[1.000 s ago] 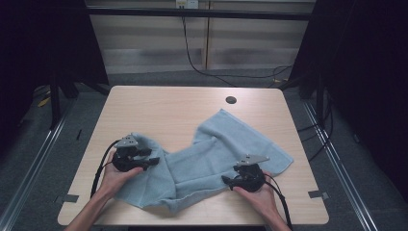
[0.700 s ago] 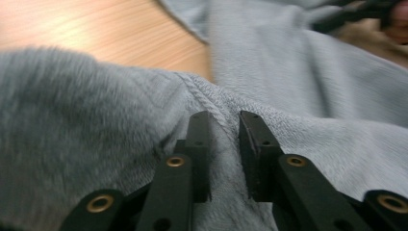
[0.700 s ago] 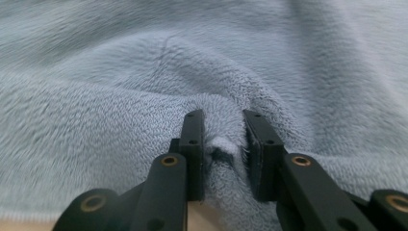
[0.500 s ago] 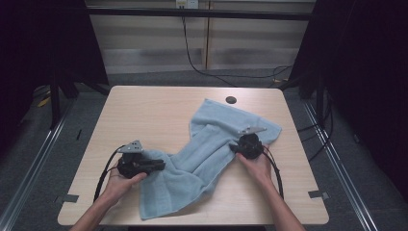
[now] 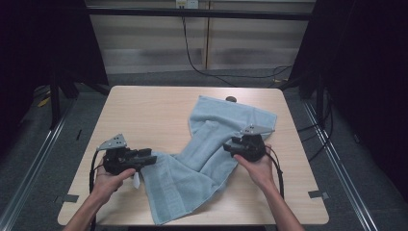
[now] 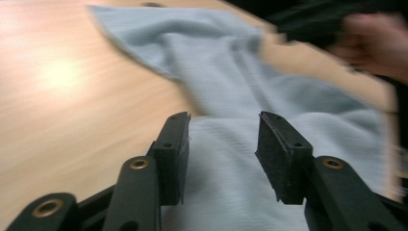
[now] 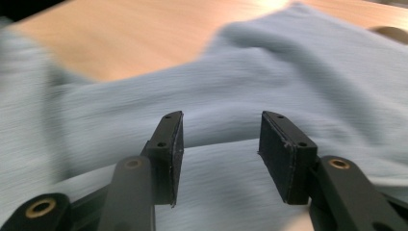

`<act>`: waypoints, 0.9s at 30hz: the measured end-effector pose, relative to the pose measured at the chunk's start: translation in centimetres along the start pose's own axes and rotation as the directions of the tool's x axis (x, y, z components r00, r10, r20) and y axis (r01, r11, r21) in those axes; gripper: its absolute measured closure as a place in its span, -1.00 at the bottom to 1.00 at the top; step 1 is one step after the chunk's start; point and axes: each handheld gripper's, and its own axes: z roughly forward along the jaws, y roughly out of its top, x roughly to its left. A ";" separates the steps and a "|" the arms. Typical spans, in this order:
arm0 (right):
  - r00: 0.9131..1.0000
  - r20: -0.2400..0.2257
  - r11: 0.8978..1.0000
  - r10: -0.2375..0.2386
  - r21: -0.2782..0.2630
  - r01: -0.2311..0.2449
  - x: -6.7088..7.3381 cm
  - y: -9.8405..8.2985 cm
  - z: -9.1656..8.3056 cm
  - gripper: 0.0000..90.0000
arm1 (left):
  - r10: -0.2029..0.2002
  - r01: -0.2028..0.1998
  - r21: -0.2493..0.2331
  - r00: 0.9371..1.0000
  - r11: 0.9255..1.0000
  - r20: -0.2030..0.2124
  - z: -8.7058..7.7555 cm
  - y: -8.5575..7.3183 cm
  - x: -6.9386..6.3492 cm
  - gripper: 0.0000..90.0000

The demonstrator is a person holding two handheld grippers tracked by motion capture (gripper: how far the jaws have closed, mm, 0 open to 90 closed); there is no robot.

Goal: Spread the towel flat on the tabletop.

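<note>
A light blue towel [image 5: 211, 154] lies loosely folded on the wooden tabletop [image 5: 144, 115], running from the far right part down to the near edge, with a fold across its middle. The left claw [image 5: 153, 159], held in the person's left hand [image 5: 108, 180], points at the towel's left edge; in the left gripper view its jaws have just been opening and stand spread, with towel cloth [image 6: 250, 120] lying beyond and beneath them and nothing pressed between the pads. The right claw [image 5: 227, 147], held in the right hand [image 5: 260, 168], sits over the towel's right side, pointing left across the cloth. In the right gripper view its jaws have likewise just been opening and stand spread above the towel [image 7: 269, 82], gripping nothing. The towel spans the stretch between the two claws. A small dark round spot [image 5: 231, 99] lies on the tabletop just beyond the towel's far edge, well ahead of the right claw.
</note>
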 end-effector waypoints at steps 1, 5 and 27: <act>0.999 -0.028 1.000 -0.015 0.002 0.015 1.0 -0.1 -0.3 0.20 | -0.020 0.020 -0.010 1.000 1.000 -0.011 0.0 -0.1 0.5 0.14; 0.988 -0.151 0.999 -0.045 0.003 0.046 4.8 -0.7 -0.1 0.35 | -0.034 0.037 0.037 0.997 0.999 -0.067 1.2 -1.3 1.7 -0.03; 0.938 -0.258 0.960 -0.231 0.097 0.263 12.2 -4.1 6.1 0.55 | -0.067 0.069 0.053 0.997 0.996 -0.046 1.8 -2.4 2.2 0.31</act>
